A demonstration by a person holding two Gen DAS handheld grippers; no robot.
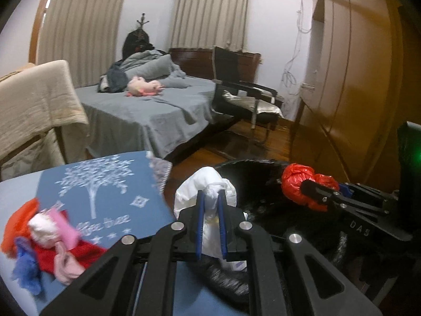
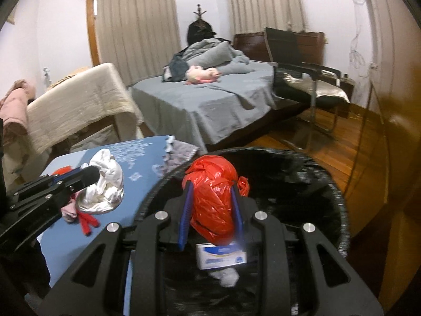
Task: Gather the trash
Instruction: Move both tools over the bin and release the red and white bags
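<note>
Right wrist: right gripper [image 2: 210, 205] clamps red bag [image 2: 213, 197], seemingly.

1. The left gripper [image 1: 210, 197] is black with blue pads [image 1: 199, 226], and it's got a plain white bag [image 1: 208, 184].
2. Right gripper [image 2: 210, 197] has the same black and blue combo, with a bright red bag [image 2: 213, 200] between its pads.
3. Bin bag [image 2: 302, 184] is glossy black, and inside there's a white box [image 2: 221, 256] with blue print and a bit of yellow.
4. The table mat [image 1: 105, 189] is blue with a white tree pattern, little stars and a diamond motif.
5. The socks pile [image 1: 47, 242] is a mix: orange, pink, red, blue.
6. Bed sheet [image 2: 210, 100] is grey, with a pink plush toy [image 2: 202, 75] on it.
7. Curtains [image 2: 136, 29] are beige, pleated.
8. The floor [image 2: 342, 137] is reddish-brown wood.
</note>
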